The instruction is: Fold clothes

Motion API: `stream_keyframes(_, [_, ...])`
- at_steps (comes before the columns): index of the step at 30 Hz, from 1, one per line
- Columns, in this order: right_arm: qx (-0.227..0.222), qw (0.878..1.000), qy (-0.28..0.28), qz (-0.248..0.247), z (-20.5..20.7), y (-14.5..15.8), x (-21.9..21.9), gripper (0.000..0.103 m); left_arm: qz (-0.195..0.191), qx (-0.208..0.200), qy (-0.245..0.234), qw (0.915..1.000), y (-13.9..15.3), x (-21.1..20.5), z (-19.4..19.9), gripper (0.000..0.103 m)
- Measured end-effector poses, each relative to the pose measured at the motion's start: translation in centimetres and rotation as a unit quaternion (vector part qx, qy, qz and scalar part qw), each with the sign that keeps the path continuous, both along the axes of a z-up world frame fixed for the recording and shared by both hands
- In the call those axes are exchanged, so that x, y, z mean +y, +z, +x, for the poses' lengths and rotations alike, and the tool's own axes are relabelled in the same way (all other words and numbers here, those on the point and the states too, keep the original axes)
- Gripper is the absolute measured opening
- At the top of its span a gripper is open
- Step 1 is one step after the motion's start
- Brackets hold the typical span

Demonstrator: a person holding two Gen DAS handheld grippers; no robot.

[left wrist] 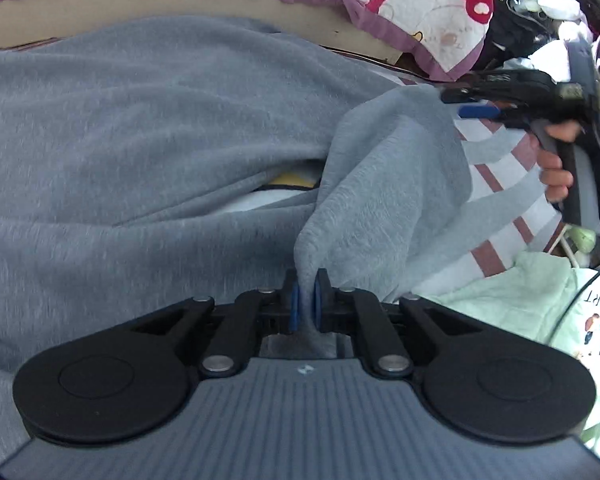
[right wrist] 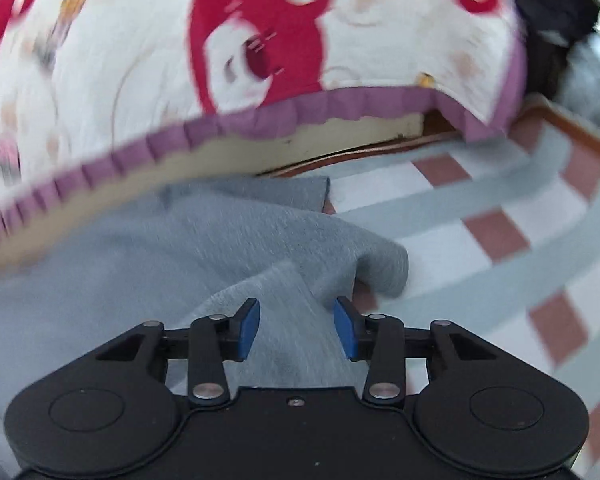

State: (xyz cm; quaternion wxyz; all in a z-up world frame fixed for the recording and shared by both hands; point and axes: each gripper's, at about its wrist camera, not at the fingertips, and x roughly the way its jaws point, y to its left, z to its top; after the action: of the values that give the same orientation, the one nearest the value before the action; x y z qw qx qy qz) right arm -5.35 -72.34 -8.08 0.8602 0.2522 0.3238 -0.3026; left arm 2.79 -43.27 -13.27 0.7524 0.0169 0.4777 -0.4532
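So the grey sweatshirt [left wrist: 148, 128] was lying spread out on the bed, on top of the checked sheet [right wrist: 500, 224] with the grey, white and brick-red squares. Its long side ran across the left wrist view, roughly parallel to the far edge of the bed where the quilt with red bears [right wrist: 228, 52] and its purple border sat. One flap of the grey fabric was pulled up off the rest and stretched between the two claws.

The left claw [left wrist: 305, 300] had its blue pads pressed together on a bunched corner of that flap, the cloth rising away from it toward the right claw [left wrist: 470, 106], which a hand [left wrist: 556, 168] held over the sheet near the bed's right side.

In the right wrist view the right claw's fingers stood apart, with a fold of the grey fabric lying between them but not squeezed by the pads. That view was pretty blurry.

A pale green garment [left wrist: 512, 300] with a printed picture lay near the bed's near right corner, just beside the sweatshirt.
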Motion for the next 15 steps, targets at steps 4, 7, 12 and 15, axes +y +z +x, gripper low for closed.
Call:
stream_keyframes(4, [-0.004, 0.998, -0.036, 0.052, -3.6, -1.4, -0.2, 0.049, -0.002, 0.001, 0.009, 1.0000, 0.1, 0.9, -0.8, 0.009])
stream_keyframes(7, [0.003, 0.987, -0.087, 0.135, -6.1, -3.5, -1.8, 0.050, -0.003, -0.005, 0.003, 1.0000, 0.2, 0.6, -1.2, 0.010])
stream_keyframes(12, [-0.016, 0.957, -0.122, 0.262, -7.8, -7.9, -1.7, 0.050, -0.003, -0.017, -0.022, 0.9996, 0.2, -0.5, -1.3, 0.008])
stream_keyframes(15, [-0.040, 0.963, -0.134, 0.229, -7.2, -8.8, -0.8, 0.056, -0.011, 0.004, -0.005, 0.9999, -0.1, 0.0, -0.6, 0.007])
